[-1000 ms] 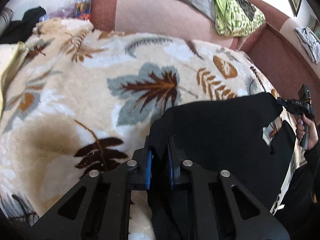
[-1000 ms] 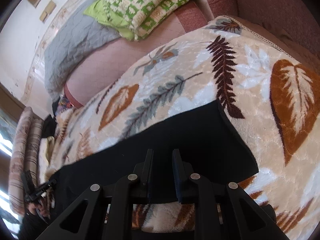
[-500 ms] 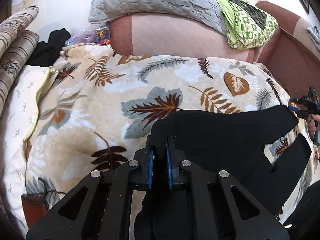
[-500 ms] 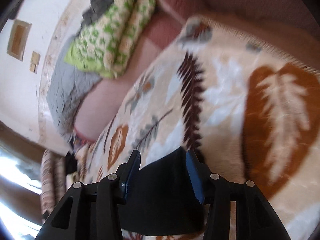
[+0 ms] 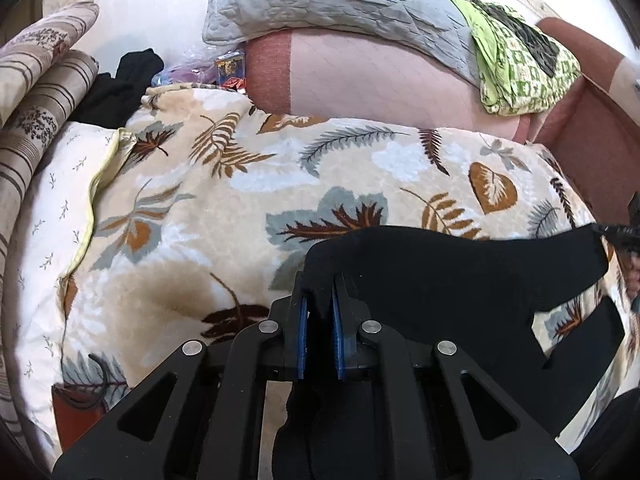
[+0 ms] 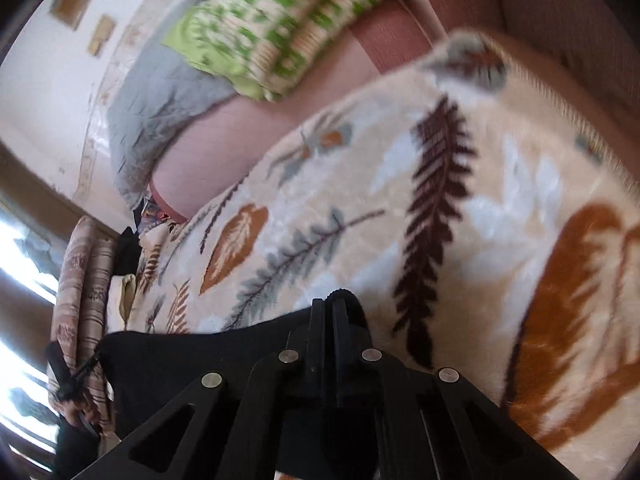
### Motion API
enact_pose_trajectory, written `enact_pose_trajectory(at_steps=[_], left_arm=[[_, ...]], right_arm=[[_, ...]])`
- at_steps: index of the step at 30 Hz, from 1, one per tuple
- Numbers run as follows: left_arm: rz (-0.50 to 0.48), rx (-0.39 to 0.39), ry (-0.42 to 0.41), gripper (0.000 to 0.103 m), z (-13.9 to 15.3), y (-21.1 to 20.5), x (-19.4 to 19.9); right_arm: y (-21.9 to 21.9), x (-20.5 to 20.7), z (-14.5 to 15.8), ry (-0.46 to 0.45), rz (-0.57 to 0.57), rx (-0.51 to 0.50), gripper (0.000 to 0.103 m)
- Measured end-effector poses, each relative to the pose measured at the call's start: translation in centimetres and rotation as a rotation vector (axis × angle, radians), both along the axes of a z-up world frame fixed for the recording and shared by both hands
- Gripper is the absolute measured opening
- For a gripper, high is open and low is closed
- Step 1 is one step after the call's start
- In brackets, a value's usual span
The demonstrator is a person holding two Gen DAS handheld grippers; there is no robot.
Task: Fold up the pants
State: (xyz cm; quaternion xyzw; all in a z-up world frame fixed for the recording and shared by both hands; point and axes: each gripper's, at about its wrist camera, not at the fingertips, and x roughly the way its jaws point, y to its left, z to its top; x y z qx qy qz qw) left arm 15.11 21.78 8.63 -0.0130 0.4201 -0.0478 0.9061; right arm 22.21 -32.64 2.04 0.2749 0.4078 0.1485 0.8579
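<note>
1. A sofa [image 5: 384, 80] with pinkish-brown upholstery carries everything; its seat is covered by a cream plush blanket [image 5: 224, 216] printed with brown, orange and grey-blue leaves.
2. On the sofa's backrest lie a grey quilted cover [image 5: 340, 0] and, beside it toward the sofa's right corner, a green-and-white patterned cloth [image 5: 520, 76].
3. At the left end of the sofa stand striped cushions [image 5: 36, 112], with a white pillow [image 5: 44, 232] edged in yellow under the blanket's left edge and a dark garment [image 5: 120, 84] in the back left corner.
4. The black pants [image 5: 460, 280] hang stretched over the blanket's front edge, lifted off it between the two tools, one loose part drooping toward the front right.
5. The left gripper [image 5: 319, 316] has its blue-padded jaws pinched narrowly on one bunched end of the pants.
6. The right gripper [image 6: 329, 320] has just been closing; its jaws are now pressed together on the other end of the pants, a fold of cloth poking out above the tips. That view is blurred.
</note>
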Motion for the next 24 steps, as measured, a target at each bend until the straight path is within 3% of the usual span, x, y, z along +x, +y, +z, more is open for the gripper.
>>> enact_pose_trajectory(at_steps=[4,8,14,18,24], left_arm=[[-0.058,0.016,-0.039,0.009,0.8,-0.2,-3.2],[-0.172,0.025,-0.065,0.009,1.6,-0.5,-8.1],[-0.270,0.084,-0.011,0.009,-0.5,0.2,-15.5],[-0.255,0.066,0.083,0.009,-3.8,1.8,-18.0],[-0.097,-0.016,0.145,0.012,-6.4,4.7,-18.8]], right_arm=[[0.7,-2.5,3.0,-0.071,0.059,-0.085,0.002],[2.5,-8.3,5.4,-0.147,0.169,-0.161,0.002],[5.5,-18.0,5.0,-0.145,0.327,-0.271,0.002],[4.8,-22.4,2.4,-0.070,0.310,-0.329,0.002],[2.7,-24.4,-0.8,0.009,0.249,-0.328,0.002]])
